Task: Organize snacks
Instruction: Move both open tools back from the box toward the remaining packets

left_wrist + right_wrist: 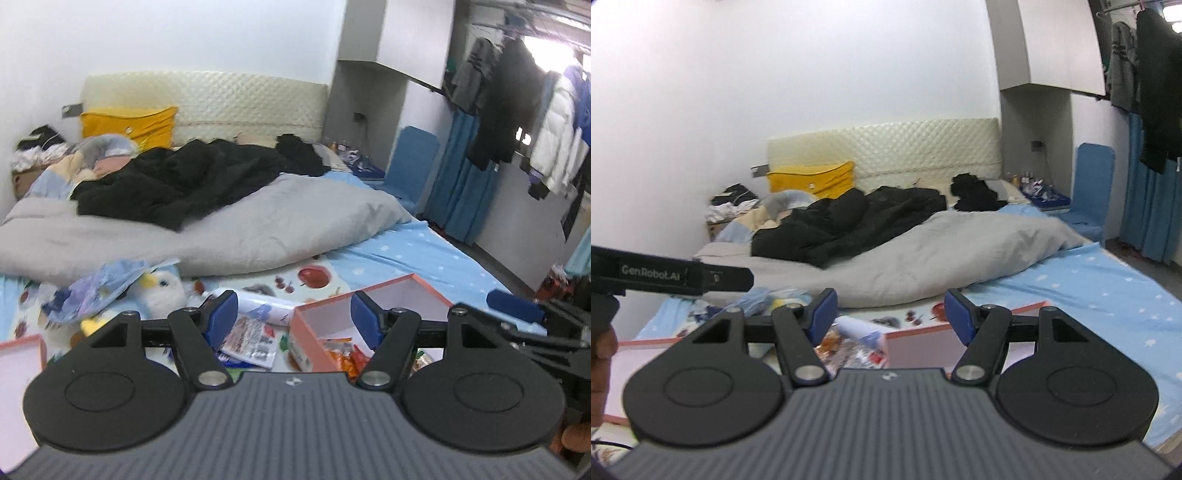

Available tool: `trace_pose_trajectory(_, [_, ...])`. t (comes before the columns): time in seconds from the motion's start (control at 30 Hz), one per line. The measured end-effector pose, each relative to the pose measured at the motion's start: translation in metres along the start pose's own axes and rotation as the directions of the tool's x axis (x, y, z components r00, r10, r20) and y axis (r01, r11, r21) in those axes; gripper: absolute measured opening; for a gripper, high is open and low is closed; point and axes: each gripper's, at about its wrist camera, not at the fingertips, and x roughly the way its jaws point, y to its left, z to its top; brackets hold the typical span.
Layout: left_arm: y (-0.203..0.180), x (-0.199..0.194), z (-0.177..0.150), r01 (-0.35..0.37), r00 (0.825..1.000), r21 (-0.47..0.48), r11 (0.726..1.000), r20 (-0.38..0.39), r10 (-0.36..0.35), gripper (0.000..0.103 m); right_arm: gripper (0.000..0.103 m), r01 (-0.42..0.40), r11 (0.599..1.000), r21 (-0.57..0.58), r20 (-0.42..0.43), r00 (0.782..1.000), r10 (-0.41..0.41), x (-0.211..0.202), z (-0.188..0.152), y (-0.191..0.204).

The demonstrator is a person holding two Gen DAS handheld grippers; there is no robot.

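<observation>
A pink box (373, 299) with a white inside stands open on the bed; orange snack packets (343, 356) lie in it. Loose snack packets (249, 339) lie just left of it on a fruit-print sheet. My left gripper (294, 319) hovers above them, open, nothing between its blue pads. In the right wrist view the pink box (916, 345) and loose snack packets (849, 350) sit low, partly hidden by my right gripper (889, 315), which is open and holds nothing. The other gripper's fingertip (515, 306) shows at the right edge of the left wrist view.
A pink box lid (22, 354) lies at the left. A plush penguin (162, 291) and a blue printed bag (99, 291) lie beside the snacks. A grey duvet (207, 236), black clothes (184, 177), a yellow pillow (129, 123) fill the bed. Coats (554, 129) hang at right.
</observation>
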Motion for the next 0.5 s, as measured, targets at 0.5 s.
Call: trace_pose_trajectory(0.5, [0.058,-0.052,-0.067,-0.121,0.993,-0.059,0.991,-0.015,0.12,0.073,0.066,-0.093,0.995,-0.023,-0.054,0.994,0.092,-0.007,-0.044,0.054])
